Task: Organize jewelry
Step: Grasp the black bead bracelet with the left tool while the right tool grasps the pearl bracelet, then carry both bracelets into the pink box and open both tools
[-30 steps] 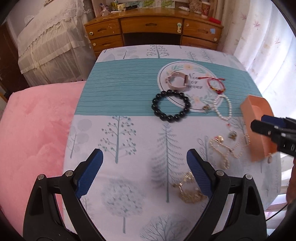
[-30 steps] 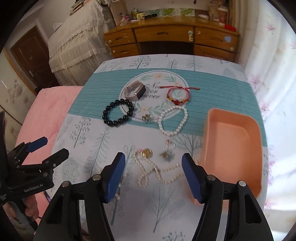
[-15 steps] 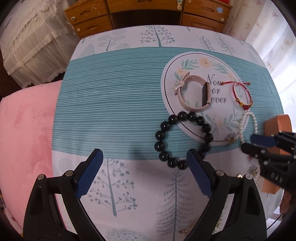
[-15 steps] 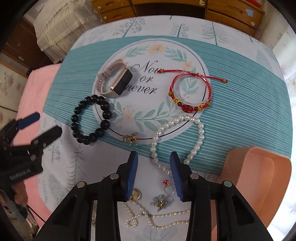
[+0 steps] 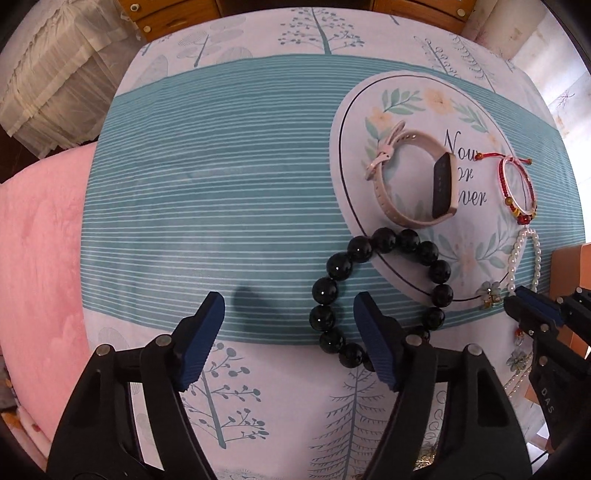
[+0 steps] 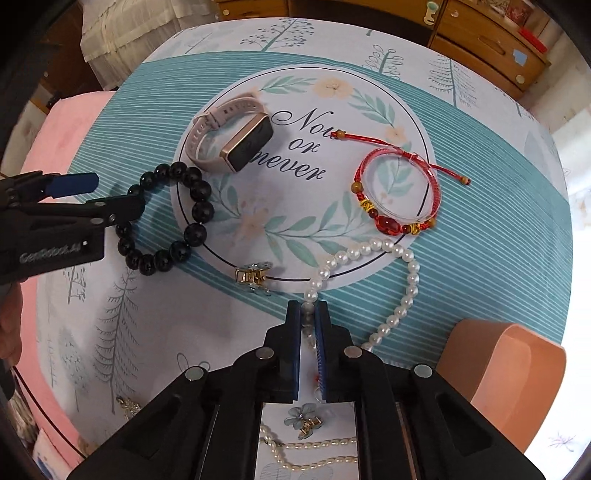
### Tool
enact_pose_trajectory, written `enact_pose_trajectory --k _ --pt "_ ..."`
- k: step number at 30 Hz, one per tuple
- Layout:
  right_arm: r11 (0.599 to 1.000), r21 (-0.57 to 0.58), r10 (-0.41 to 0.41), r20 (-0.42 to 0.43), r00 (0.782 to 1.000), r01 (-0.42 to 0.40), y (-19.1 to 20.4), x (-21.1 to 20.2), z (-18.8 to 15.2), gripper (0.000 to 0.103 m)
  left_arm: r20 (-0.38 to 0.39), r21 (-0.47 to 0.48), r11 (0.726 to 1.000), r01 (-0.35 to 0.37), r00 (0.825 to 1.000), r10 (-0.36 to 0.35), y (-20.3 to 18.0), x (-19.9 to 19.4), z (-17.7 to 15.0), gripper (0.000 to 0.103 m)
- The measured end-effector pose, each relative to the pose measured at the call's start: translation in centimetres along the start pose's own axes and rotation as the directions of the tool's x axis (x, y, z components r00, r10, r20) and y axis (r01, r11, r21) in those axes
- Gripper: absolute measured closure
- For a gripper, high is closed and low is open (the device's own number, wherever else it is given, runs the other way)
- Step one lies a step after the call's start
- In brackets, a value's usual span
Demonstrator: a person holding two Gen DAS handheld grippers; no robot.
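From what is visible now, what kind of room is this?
Probably a bedroom: a pink blanket lies beside the table, a wooden dresser stands behind, and lace-covered furniture sits nearby.

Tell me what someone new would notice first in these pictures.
The right gripper is pinched on the pearl bracelet at the table's near edge. The left gripper hangs open over the black bead bracelet. A watch and a red bracelet lie on the round print.

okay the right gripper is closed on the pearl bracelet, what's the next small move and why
Probably lift the right gripper straight up a little. It is shut on the pearl bracelet, whose loop lies on the cloth; the tray waits just to its right.
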State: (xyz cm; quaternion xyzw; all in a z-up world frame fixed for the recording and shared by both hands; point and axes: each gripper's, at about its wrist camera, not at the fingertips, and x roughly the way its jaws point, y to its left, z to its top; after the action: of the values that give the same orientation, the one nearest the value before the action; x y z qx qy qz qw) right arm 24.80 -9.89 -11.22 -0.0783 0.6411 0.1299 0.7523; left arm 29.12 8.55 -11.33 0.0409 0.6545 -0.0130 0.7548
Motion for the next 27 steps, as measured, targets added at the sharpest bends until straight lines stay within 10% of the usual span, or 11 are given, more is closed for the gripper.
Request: enact_pose_trajectory --k 5,9,18,27 --pt "0.996 0.059 0.059 0.065 0.996 -0.063 -1.6 -2.5 -0.8 0.096 -0.025 -0.015 0.998 0.061 0.998 -0.061 0.1 0.7 0.2 0.053" --pt "0.987 0.097 0.115 0.145 0.983 -0.130 -2.6 -6.2 -1.3 0.096 -0.033 -0.013 0.998 0.066 0.997 -0.066 0.0 0.6 0.3 0.090" --pt "0.956 0.169 0.174 0.327 0.929 -0.238 -5.8 -15.5 -4.2 0.096 0.094 0.009 0.995 0.099 0.991 -0.099 -2.0 -5.6 -1.2 0.091" --pt "0.951 0.232 0.096 0.401 0.911 -0.203 -10.5 -23.5 -10.7 0.096 0.237 0.211 0.954 0.212 0.936 -0.260 -11.1 -18.5 -5.0 0.091"
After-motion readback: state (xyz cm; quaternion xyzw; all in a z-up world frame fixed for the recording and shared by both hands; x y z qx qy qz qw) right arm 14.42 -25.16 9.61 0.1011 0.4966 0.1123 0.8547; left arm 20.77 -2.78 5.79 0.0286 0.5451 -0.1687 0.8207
